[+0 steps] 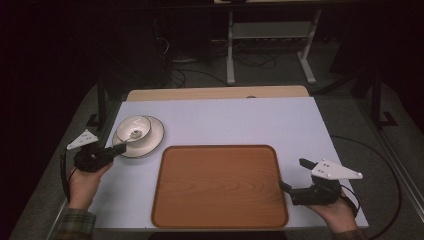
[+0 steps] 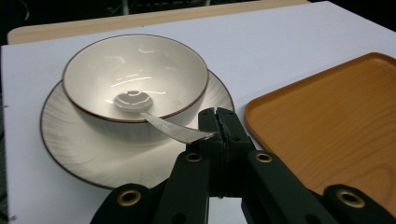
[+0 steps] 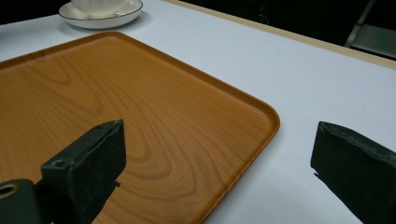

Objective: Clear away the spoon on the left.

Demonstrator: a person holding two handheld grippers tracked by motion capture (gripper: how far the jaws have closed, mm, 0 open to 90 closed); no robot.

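Observation:
A white bowl (image 1: 134, 128) with a dark rim stands on a white plate (image 1: 154, 140) at the table's left. In the bowl (image 2: 135, 74) lies a white spoon (image 2: 154, 116), its handle reaching out over the rim. My left gripper (image 2: 217, 122) is shut on the end of that handle, just in front of the plate (image 2: 93, 149). The same gripper (image 1: 119, 149) shows in the high view, held by a hand. My right gripper (image 1: 295, 175) stands open at the right edge of a wooden tray (image 1: 220, 185), one jaw over the tray (image 3: 140, 107), nothing between the jaws.
The tray lies empty at the middle front of a white mat (image 1: 240, 120) that covers a light wooden table (image 1: 215, 93). Beyond the table are a dark floor, cables and a metal stand (image 1: 270, 45).

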